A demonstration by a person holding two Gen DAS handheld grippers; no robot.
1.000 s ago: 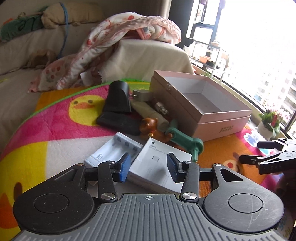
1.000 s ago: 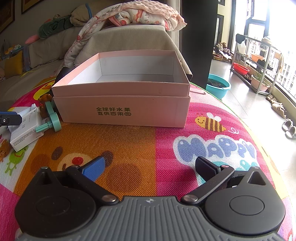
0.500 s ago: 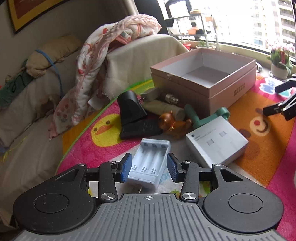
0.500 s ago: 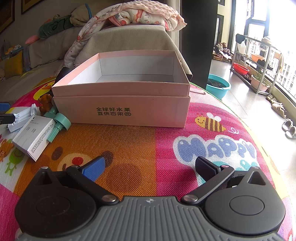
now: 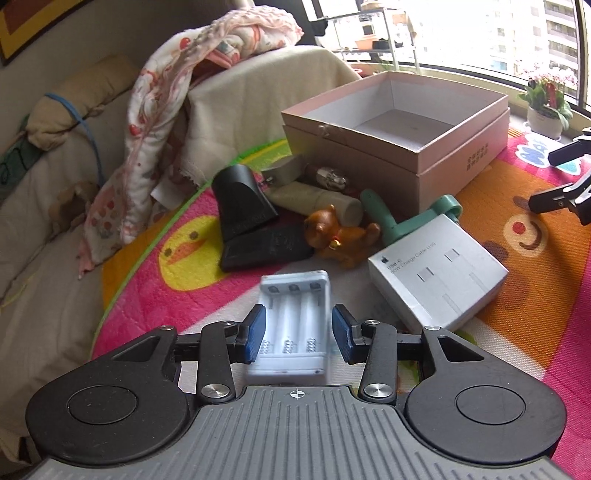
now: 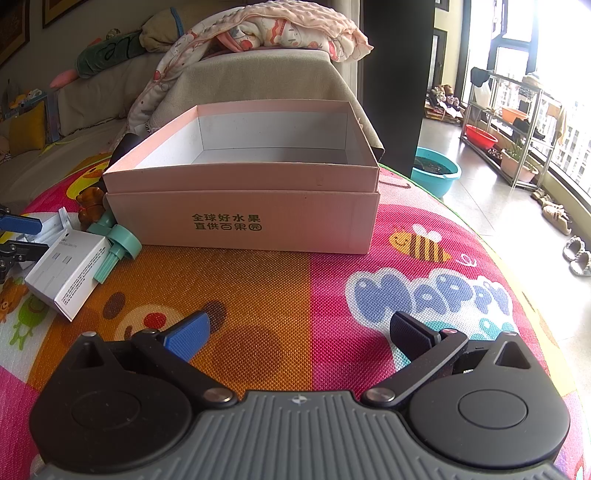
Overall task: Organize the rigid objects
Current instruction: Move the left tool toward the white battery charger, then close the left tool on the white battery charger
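Observation:
A white battery charger (image 5: 295, 321) lies on the colourful play mat between the fingers of my left gripper (image 5: 297, 332), which is open; its blue pads flank the charger's sides with a small gap on the right. Beside it to the right lies a white cable box (image 5: 436, 273). Behind are a brown bear figurine (image 5: 340, 236), a green tool (image 5: 406, 221) and black pieces (image 5: 242, 206). The open pink box (image 6: 243, 221) stands empty. My right gripper (image 6: 299, 332) hovers open over bare mat in front of that box.
A beige tube and a metal part (image 5: 328, 179) lie against the pink box's left side. A sofa arm with a draped blanket (image 6: 258, 33) rises behind the box. The mat's edge drops to the floor on the right, near a teal basin (image 6: 437, 173).
My left gripper rolled and swung left from the white cable box to the battery charger, which now sits between its fingers. The cable box turned and slid slightly right. The right gripper stayed still.

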